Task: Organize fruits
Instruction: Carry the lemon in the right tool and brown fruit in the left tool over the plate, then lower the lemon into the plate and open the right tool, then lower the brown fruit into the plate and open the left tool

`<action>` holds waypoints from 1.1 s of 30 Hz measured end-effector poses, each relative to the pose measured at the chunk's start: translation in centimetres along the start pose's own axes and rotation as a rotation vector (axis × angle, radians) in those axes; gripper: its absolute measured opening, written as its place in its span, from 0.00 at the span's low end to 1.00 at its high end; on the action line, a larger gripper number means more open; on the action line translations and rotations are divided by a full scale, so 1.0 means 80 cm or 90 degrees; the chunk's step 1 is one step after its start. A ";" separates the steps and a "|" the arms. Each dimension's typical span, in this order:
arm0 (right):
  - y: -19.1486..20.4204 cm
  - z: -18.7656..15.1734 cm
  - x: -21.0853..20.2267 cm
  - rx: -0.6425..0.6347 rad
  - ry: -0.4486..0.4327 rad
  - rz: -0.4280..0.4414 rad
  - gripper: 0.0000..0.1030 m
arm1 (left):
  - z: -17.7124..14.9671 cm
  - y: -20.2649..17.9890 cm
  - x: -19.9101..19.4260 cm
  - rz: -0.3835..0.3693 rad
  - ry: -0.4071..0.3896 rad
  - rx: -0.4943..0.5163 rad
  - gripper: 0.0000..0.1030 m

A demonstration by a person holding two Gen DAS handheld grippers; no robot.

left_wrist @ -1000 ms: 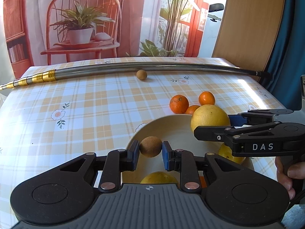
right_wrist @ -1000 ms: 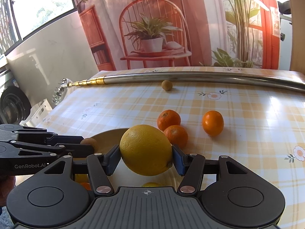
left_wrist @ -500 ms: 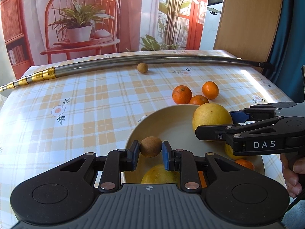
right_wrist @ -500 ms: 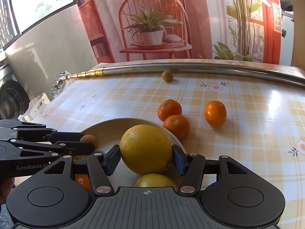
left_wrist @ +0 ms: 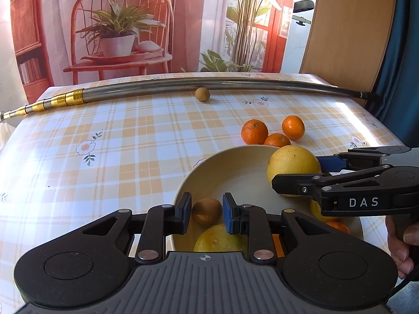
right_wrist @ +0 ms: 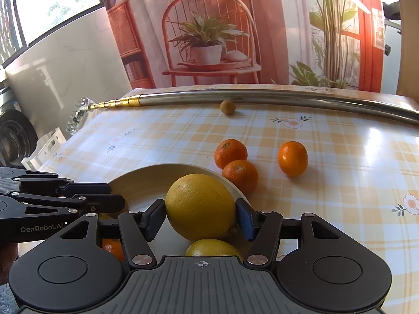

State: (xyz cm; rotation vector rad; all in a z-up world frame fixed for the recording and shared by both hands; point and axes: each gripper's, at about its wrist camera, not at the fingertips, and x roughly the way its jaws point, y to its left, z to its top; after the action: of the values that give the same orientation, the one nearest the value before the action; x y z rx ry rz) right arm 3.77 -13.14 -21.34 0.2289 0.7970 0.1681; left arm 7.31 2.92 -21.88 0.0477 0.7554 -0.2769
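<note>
Printed backdrop of a red chair and potted plant hangs behind the worktop (left_wrist: 125,141), which carries a yellow plaid cloth with flower motifs. Legible writing: "DAS" on the right claw (left_wrist: 293,180) body in the left view; "GenRobot.AI" on the left claw (right_wrist: 115,204) body in the right view.

Landmark: the bowl (left_wrist: 235,164), cream, at the near side of the worktop. Inside it lie a yellow fruit (left_wrist: 220,238) at the near wall, a second yellow fruit (right_wrist: 212,247) and an orange piece (right_wrist: 112,247), both partly hidden.

Left claw (left_wrist: 207,212): its pads sit slightly apart from the brown fruit (left_wrist: 207,210) between them over the bowl's near left part; a narrow gap shows on either side, so it is not gripping. Right claw (right_wrist: 200,218): closed on the grapefruit (right_wrist: 200,206), held above the bowl's right rim.

Beyond the bowl, three mandarins (right_wrist: 230,153) lie on the cloth, one (right_wrist: 239,175) just beside the rim, one (right_wrist: 292,158) further right. A small brown ball fruit (left_wrist: 202,94) rests against the metal pole (left_wrist: 183,85) along the far edge. Left of the bowl the cloth lies bare to the worktop's edge. A hand (left_wrist: 400,243) grips the right handle.
</note>
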 end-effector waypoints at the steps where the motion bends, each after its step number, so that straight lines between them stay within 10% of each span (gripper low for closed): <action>1: 0.000 0.000 -0.002 -0.001 -0.003 0.000 0.53 | 0.000 0.000 0.000 0.001 -0.001 -0.002 0.27; 33: -0.014 -0.003 -0.021 0.000 -0.060 -0.053 0.73 | -0.013 -0.003 -0.022 0.037 -0.051 -0.045 0.32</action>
State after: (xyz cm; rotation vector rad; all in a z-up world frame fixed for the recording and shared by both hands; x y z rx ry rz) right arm 2.53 -14.60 -20.62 0.2012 0.7114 0.0784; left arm 5.28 3.26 -21.44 -0.0086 0.6833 -0.1956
